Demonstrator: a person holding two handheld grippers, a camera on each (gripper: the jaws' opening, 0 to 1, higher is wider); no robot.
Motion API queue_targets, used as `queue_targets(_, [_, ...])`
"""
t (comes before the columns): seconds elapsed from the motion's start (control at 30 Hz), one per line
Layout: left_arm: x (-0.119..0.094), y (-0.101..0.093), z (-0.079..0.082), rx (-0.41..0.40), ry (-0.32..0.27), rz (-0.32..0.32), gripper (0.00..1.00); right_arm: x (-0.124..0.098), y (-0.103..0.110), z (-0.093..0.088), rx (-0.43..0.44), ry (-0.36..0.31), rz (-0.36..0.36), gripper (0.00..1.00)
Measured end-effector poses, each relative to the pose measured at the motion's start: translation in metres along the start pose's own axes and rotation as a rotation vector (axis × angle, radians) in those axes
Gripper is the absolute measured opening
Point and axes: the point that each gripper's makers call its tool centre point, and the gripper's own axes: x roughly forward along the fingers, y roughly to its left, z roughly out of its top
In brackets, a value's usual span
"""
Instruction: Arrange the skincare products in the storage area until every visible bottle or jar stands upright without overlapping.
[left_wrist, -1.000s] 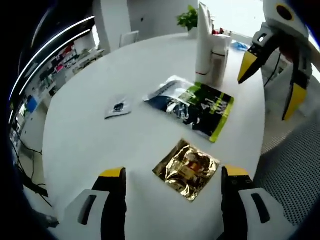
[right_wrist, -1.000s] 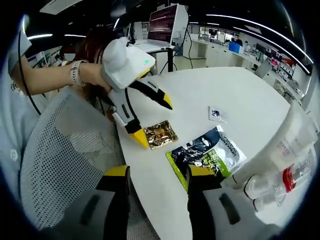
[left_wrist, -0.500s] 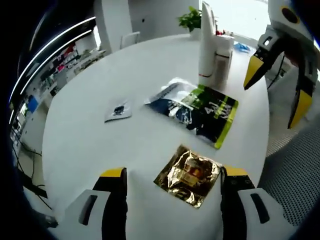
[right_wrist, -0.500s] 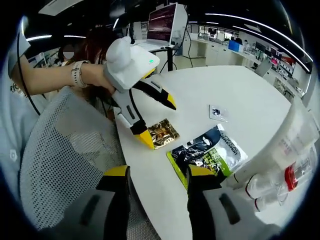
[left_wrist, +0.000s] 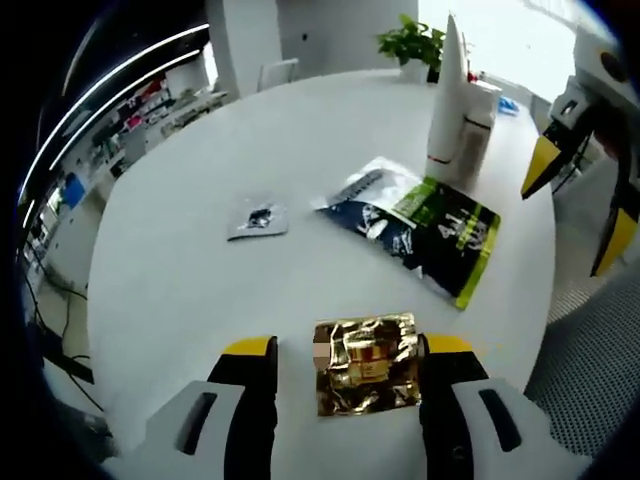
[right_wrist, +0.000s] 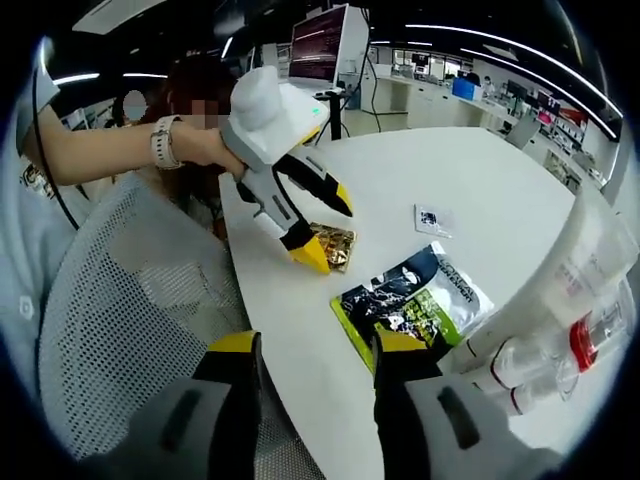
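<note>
A crinkled gold sachet (left_wrist: 365, 362) lies flat near the round white table's (left_wrist: 200, 290) front edge. My left gripper (left_wrist: 347, 350) is open and straddles it, one jaw on each side. From the right gripper view the left gripper (right_wrist: 330, 230) slants down onto the gold sachet (right_wrist: 338, 243). A green-and-black pouch (left_wrist: 415, 225) lies flat farther on, and a small silver sachet (left_wrist: 258, 217) sits to its left. A white tube (left_wrist: 447, 100) stands upright beside a pale bottle (left_wrist: 482, 115). My right gripper (right_wrist: 315, 345) hangs open off the table's edge, holding nothing, and also shows as the right gripper (left_wrist: 580, 200).
A grey mesh chair back (right_wrist: 140, 300) sits against the table's near edge. A person's hand with a wristwatch (right_wrist: 165, 145) holds the left gripper. Clear bottles with a red cap (right_wrist: 560, 340) stand at the right. A potted plant (left_wrist: 410, 45) sits at the far rim.
My left gripper has moved onto the gold sachet, which now lies between its jaws, and the jaws stand a little closer together. The right gripper has hardly moved.
</note>
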Motion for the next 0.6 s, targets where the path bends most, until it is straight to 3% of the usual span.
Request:
queue_targets(0.23, [-0.006,0.000,-0.009,-0.059,0.030,0.003,0.43,0.002,0.002,0.001,-0.004,0.000,0.007,0.44])
queue_targets(0.6, [-0.009,0.010,-0.013,-0.098,0.037,0.031,0.37,0.004,0.006,-0.001,-0.009,0.011,0.020,0.44])
